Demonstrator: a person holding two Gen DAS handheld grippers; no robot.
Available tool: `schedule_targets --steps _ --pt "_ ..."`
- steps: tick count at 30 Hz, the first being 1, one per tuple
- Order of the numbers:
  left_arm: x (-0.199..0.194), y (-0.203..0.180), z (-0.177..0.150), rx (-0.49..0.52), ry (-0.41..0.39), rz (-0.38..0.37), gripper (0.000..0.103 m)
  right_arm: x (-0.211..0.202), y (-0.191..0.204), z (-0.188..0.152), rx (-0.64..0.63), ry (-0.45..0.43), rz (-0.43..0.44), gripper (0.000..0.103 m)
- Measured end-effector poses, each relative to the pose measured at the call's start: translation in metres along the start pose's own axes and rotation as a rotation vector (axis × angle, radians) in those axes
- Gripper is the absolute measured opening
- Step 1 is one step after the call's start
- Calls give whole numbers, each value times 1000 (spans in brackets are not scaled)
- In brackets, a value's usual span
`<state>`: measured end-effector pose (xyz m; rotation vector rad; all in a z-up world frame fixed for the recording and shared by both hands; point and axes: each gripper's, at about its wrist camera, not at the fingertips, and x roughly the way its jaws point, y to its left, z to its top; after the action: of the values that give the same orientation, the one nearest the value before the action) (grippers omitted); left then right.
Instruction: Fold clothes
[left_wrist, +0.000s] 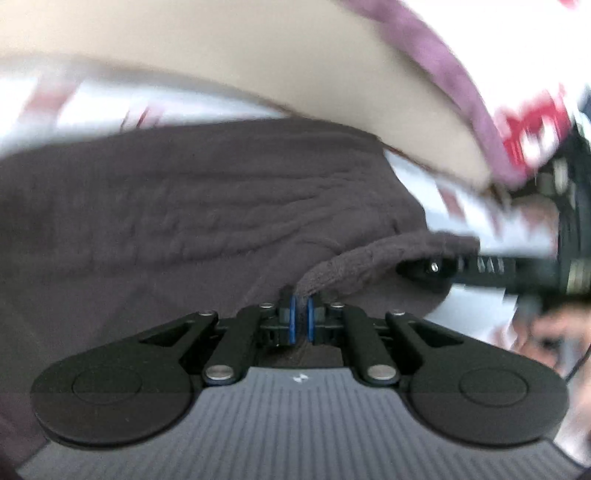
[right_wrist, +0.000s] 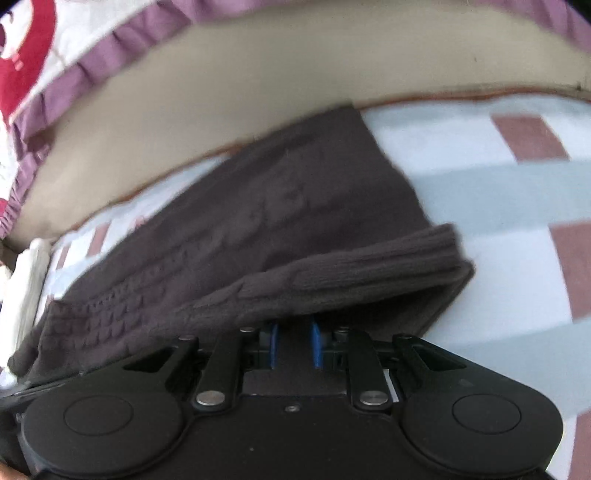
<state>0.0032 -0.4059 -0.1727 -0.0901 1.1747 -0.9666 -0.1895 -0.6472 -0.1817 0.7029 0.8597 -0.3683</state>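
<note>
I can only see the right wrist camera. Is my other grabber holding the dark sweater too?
Observer: Yes. The left gripper is shut on a raised fold of the dark sweater.
Operator: Does my right grabber show in that camera?
Observer: It does. The right gripper comes in from the right edge, its tip tucked under the same raised fold. I can't tell if it is pinching the fold.
</note>
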Motion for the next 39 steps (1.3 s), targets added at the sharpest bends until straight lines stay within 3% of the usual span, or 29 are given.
schedule_targets --steps 4,9,11,13,17,21,23,25,26,29,33,34,37,39 --pt "10 14 -8 -134 84 -5 7 -3 -20 20 78 -86 -47 26" --pt "6 0 -19 -40 92 70 9 2 -50 35 259 -34 127 31" --pt "2 -7 -23 27 86 116 13 -3 -50 36 223 -40 79 36" --pt "-1 -12 -25 79 78 148 16 -6 -51 32 229 -26 -6 55" --pt "1 -17 -24 122 73 174 17 -1 -56 29 287 -33 -13 60" --pt "3 -20 -25 126 65 178 17 13 -25 26 107 -65 -107 74" --pt "1 -18 -26 115 64 170 17 19 -2 19 -60 -66 -197 61" --pt "-5 -14 -29 98 68 161 17 17 6 14 -114 -84 -199 14" --pt "-7 -13 -30 93 71 159 17 16 10 11 -139 -93 -199 13" --pt "-16 -10 -34 107 67 174 18 -5 -6 12 -17 -124 -149 11" --pt "-24 -5 -38 86 69 154 18 -76 -36 -2 239 -222 80 10" --pt "-25 -5 -39 84 75 144 18 -94 -44 -9 296 -259 140 5" --pt "-36 -19 -43 159 76 138 25 -130 -55 -31 316 -291 89 6" --pt "-47 -30 -46 229 57 143 36 -140 -67 -28 328 -264 109 5"
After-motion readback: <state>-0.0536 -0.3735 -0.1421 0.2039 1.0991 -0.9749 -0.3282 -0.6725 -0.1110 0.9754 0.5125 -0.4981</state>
